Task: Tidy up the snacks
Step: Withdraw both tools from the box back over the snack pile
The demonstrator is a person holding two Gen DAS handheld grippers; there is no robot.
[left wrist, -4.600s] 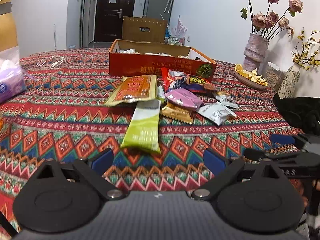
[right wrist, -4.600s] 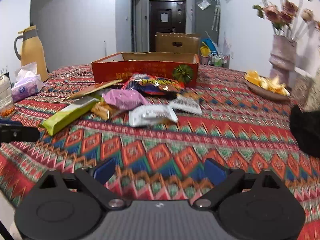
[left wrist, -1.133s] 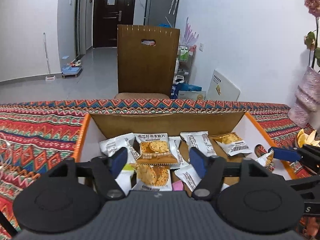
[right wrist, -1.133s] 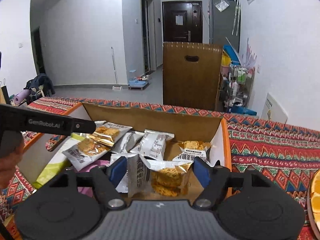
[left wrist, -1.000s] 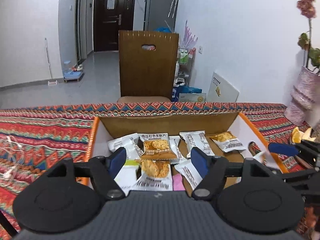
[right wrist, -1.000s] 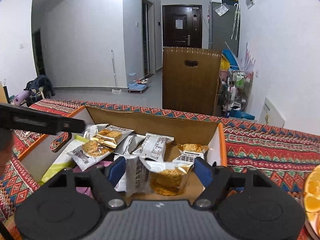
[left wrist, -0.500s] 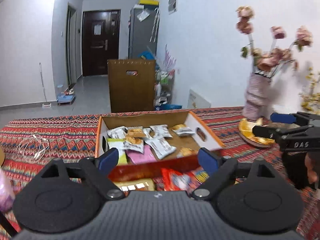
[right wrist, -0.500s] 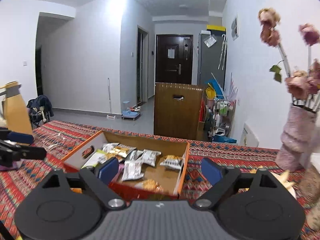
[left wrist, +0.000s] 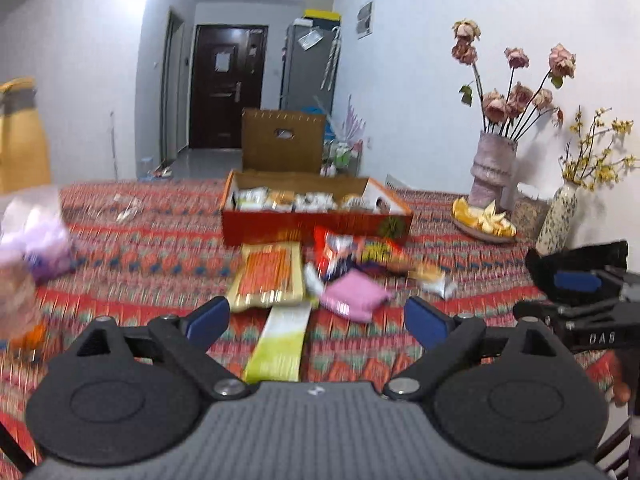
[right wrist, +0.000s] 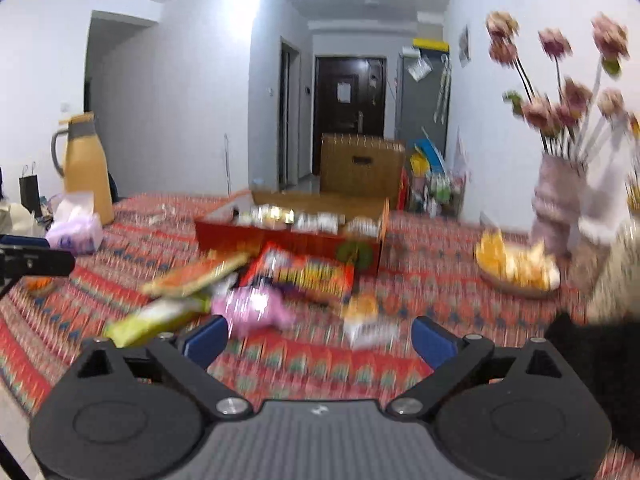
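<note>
A red cardboard box (left wrist: 316, 222) (right wrist: 288, 240) holding several small snack packs stands mid-table. In front of it lie loose snacks: a flat orange pack (left wrist: 270, 276) (right wrist: 196, 274), a long green-and-white pack (left wrist: 280, 340) (right wrist: 156, 318), a pink pack (left wrist: 352, 295) (right wrist: 252, 308), a red-and-yellow bag (left wrist: 356, 254) (right wrist: 308, 272) and a small white pack (left wrist: 434, 280) (right wrist: 366, 324). My left gripper (left wrist: 316, 320) hangs above the near table, jaws opening wide, nothing between them. My right gripper (right wrist: 320, 338) is likewise opening and empty. Both views are motion-blurred.
A patterned red cloth (left wrist: 140, 248) covers the table. A tissue pack (left wrist: 36, 240) (right wrist: 76, 228) and a yellow jug (right wrist: 86, 164) stand at the left. A plate of orange peel (left wrist: 482, 220) (right wrist: 516, 268), a flower vase (left wrist: 494, 168) (right wrist: 554, 204) and a speckled vase (left wrist: 558, 216) stand right. A brown chair back (left wrist: 282, 142) is behind.
Both grippers have pulled back from over the red box to the near side of the table. Their jaws have spread wider. The snack packs they hovered over now lie in the box.
</note>
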